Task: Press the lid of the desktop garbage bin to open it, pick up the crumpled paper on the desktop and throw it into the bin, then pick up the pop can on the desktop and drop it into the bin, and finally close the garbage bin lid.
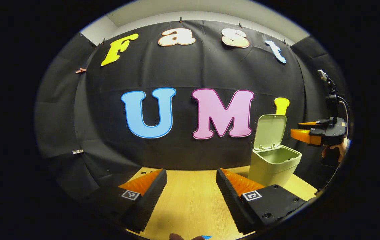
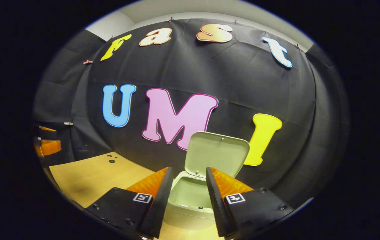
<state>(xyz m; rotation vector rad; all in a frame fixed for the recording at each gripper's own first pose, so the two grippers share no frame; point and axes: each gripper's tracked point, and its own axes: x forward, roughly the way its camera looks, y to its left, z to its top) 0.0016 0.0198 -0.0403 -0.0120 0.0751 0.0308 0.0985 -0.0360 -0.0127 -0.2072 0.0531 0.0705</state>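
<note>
The bin [image 1: 274, 165] stands on the right side of the desk [image 1: 190, 203] with its lid [image 1: 270, 131] tipped up and back, so I judge step 1 of 4, pressing the lid open, as done. In the right gripper view I look straight down past the lid [image 2: 217, 154] into the bin [image 2: 190, 196], and what I can see of its inside looks bare; the bottom is partly hidden, so I cannot say for sure whether the paper or the can has gone in. Judging by that, 2 drops and the closing may be left. My right gripper [image 2: 185, 200] hangs just above the bin's mouth, fingers spread apart with nothing between them. My left gripper [image 1: 191, 196] hovers over bare wood well left of the bin, likewise spread wide and holding nothing.
</note>
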